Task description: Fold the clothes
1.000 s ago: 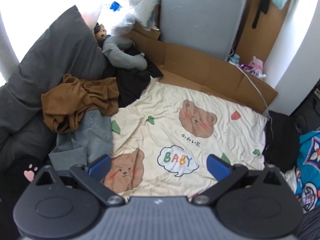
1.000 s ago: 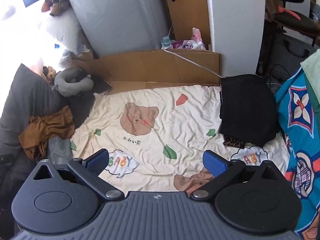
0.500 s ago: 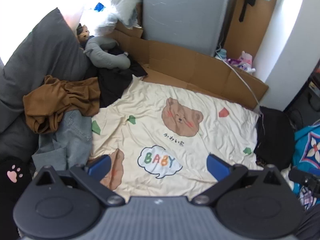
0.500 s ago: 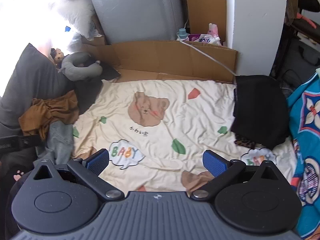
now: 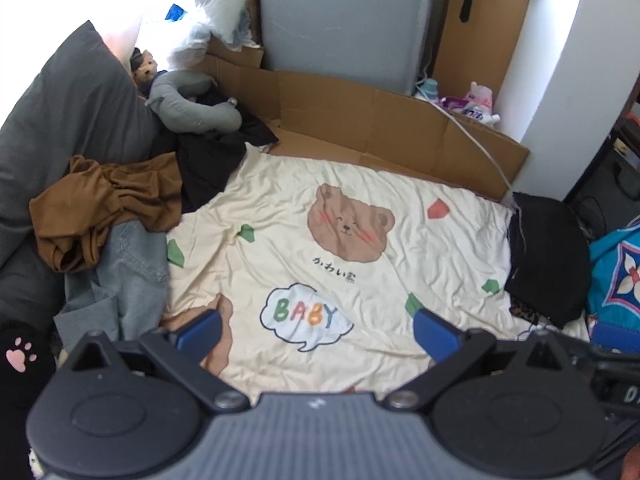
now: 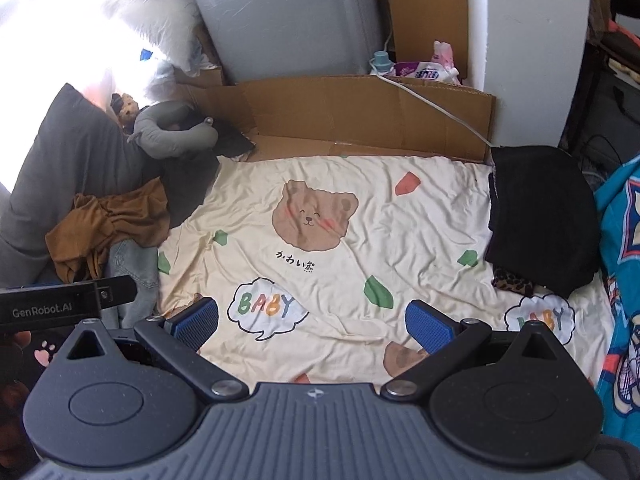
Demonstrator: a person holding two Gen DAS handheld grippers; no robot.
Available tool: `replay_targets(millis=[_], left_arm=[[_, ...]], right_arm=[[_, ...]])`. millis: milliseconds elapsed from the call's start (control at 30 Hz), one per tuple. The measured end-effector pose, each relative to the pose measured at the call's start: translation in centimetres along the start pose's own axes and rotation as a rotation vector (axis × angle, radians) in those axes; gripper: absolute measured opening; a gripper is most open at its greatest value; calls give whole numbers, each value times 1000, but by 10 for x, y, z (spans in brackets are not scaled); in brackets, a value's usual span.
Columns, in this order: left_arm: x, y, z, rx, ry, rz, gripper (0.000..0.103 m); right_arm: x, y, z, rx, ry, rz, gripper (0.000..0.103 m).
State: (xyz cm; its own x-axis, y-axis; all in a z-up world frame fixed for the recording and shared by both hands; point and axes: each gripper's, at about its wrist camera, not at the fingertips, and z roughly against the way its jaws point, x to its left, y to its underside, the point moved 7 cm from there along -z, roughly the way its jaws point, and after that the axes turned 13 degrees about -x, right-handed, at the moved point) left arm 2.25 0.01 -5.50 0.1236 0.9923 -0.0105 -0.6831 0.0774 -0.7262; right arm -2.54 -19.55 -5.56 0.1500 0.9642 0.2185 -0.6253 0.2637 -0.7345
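Note:
A heap of unfolded clothes lies at the left of the cream bear-print sheet (image 5: 360, 184) (image 6: 424, 216): a brown garment (image 5: 104, 200) (image 6: 108, 220) on top of pale blue jeans (image 5: 124, 276) (image 6: 134, 264), with a black garment (image 5: 208, 160) behind. A folded black garment (image 5: 548, 256) (image 6: 540, 216) rests at the sheet's right edge. My left gripper (image 5: 316, 330) hovers open over the sheet's near part, holding nothing. My right gripper (image 6: 312, 326) is open and empty too, above the same area. The left gripper's body (image 6: 60, 300) shows at the left of the right wrist view.
A dark grey pillow (image 5: 68, 120) and a grey neck pillow (image 5: 192, 108) sit at the far left. Cardboard sheets (image 5: 380, 120) line the back, with a grey panel (image 5: 340, 16) behind. A white cable (image 6: 436, 108) crosses the cardboard. A blue patterned blanket (image 6: 620, 264) borders the right.
Both grippers have shifted to the right and a little back, so the clothes heap and sheet slid in view. Both stay open and empty.

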Motion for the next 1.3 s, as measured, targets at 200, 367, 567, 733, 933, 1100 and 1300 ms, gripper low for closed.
replay_targets(millis=[200,367,567,733,933,1100,1300], left_arm=[[-4,-3,4,-45,-58,-66,103],[-4,-2,-2,-21,-41,-76,103],[5,2,-9,31,-42,-45,103],[8,3,-12,47,-42,-33,103],[8,3,-13,59,-35,-36,103],[7,3,-15,60,-17,-38,102],[5,3,-15,61,-24,-52,101]], right_arm=[[6,6,-7,-8,26,51,102],[9,8,-11,6,16,60,102],[14,11,-12,17,16,91,103],[15,14,-15,34,12,108,103],[16,15,-17,49,2,102,103],[15,17,-21,73,-6,83,103],[16,17,-20,66,-7,87,103]])
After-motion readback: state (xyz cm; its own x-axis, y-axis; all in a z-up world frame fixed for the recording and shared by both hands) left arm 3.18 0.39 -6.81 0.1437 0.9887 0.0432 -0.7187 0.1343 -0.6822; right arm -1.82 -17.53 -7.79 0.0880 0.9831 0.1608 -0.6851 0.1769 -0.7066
